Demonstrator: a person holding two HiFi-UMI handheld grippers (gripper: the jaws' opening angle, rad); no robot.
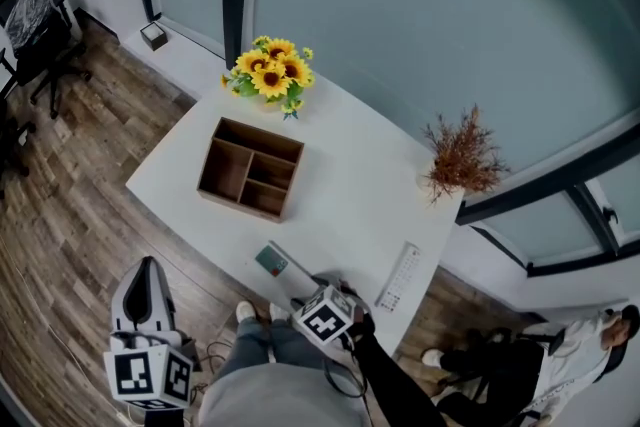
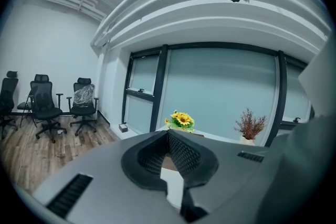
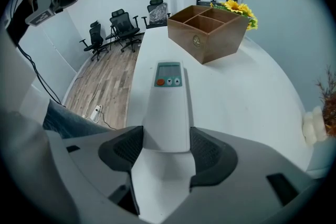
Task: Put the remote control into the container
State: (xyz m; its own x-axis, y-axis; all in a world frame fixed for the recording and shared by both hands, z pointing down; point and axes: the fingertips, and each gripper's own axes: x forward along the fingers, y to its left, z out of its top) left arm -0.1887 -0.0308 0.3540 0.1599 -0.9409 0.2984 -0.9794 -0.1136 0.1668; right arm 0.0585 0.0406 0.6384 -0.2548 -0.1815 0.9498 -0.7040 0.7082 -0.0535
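I am holding the right gripper [image 3: 167, 150] open astride the remote control's [image 3: 168, 105] near end | long axis pointing ahead toward container [image 3: 207, 34] | left gripper [image 2: 169, 144] closed, farther

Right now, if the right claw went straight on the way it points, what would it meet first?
The remote control: its near end lies between the open jaws of the right claw. Pointing steeply down, the claw would likely reach the white table right under it next.
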